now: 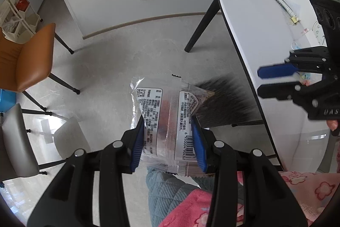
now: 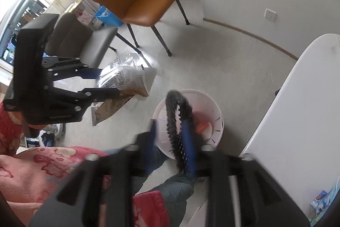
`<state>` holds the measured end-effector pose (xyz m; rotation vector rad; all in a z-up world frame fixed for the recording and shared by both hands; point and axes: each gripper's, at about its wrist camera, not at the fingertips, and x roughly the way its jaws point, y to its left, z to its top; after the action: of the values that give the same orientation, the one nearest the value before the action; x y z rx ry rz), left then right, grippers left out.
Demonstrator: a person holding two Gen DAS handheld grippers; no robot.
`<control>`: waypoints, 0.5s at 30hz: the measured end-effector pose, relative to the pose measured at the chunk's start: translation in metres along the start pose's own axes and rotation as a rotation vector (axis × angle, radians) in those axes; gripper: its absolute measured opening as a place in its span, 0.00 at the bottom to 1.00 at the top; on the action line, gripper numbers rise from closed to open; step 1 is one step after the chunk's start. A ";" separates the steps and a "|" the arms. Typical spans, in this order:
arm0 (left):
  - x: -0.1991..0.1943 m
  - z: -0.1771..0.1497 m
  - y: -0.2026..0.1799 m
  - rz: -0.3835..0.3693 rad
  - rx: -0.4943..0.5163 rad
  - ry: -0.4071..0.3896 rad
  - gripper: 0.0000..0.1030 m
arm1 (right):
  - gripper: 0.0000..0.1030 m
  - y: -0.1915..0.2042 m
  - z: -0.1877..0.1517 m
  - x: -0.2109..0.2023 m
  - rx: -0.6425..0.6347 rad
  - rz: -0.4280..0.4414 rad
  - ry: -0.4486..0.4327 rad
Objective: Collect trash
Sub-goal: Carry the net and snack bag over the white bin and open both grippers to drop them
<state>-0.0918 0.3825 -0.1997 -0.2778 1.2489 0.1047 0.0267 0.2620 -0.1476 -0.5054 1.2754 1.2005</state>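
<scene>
The left tool (image 1: 167, 139) is clamped on a clear wrapper (image 1: 167, 112) with printed labels and a barcode; both blue pads press its sides, and the wrapper sticks out past the fingertips, hanging over the grey floor (image 1: 119, 56). From the right wrist view the same wrapper (image 2: 125, 78) shows left of the bin, pinched in the left tool (image 2: 106, 82), with a brownish flap dangling below it.

The right tool (image 2: 170, 137) stands with its fingers apart above a white bin (image 2: 214, 107) on the floor. A black fuzzy strip (image 2: 176, 112) lies between the fingers, resting against the right-hand blue pad (image 2: 188, 142) and clear of the left one; whether it is gripped I cannot tell, as the view is blurred. Its upper end curls over the bin's mouth. Something orange-red (image 2: 203, 126) lies inside the bin.

A white bench (image 1: 255, 35) stands to the right, with a ruler-like strip (image 1: 282, 3) and small items on its far side. An orange chair (image 2: 138, 1) and a grey chair (image 2: 85, 39) stand farther off. The person's pink flowered sleeve (image 2: 42, 167) and teal quilted trousers (image 1: 167, 195) show near the cameras.
</scene>
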 end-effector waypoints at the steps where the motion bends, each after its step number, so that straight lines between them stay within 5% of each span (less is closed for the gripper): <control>1: 0.003 0.000 0.000 -0.001 0.002 0.003 0.39 | 0.43 0.003 0.000 0.001 0.000 -0.005 0.002; 6: 0.011 -0.002 -0.007 -0.012 0.023 0.014 0.39 | 0.58 0.007 0.002 -0.001 0.018 -0.034 -0.006; 11: 0.025 -0.001 -0.017 -0.010 0.057 0.027 0.39 | 0.87 0.001 -0.003 -0.016 0.062 -0.072 -0.042; 15: 0.037 -0.001 -0.025 -0.001 0.089 0.041 0.39 | 0.91 -0.006 -0.007 -0.026 0.096 -0.090 -0.055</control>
<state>-0.0754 0.3552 -0.2309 -0.2043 1.2908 0.0425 0.0331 0.2436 -0.1283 -0.4516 1.2439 1.0659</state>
